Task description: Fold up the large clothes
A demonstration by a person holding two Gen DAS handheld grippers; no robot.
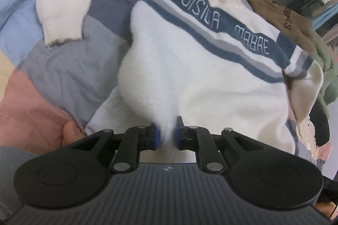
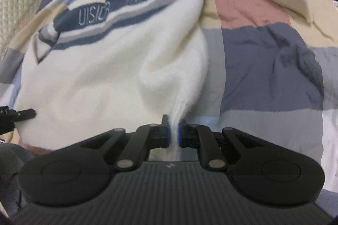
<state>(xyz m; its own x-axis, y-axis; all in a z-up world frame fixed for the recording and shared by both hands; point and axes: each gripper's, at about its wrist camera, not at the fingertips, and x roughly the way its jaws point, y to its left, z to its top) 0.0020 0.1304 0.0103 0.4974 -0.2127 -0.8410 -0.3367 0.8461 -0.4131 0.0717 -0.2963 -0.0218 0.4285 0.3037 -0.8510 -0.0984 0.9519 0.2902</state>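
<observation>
Pinching the hem of the cream sweater, the left hand-held gripper has its blue pads clamped on a bunched fold of fabric. The right hand-held gripper is likewise clamped on the sweater's hem at its own tips. Ahead of both, the sweater spreads over a patchwork quilt on the bed, its blue and grey lettered band farthest from the pads. One sleeve lies ahead and left of the left hand-held gripper. A brown garment sits beyond, to its right.
</observation>
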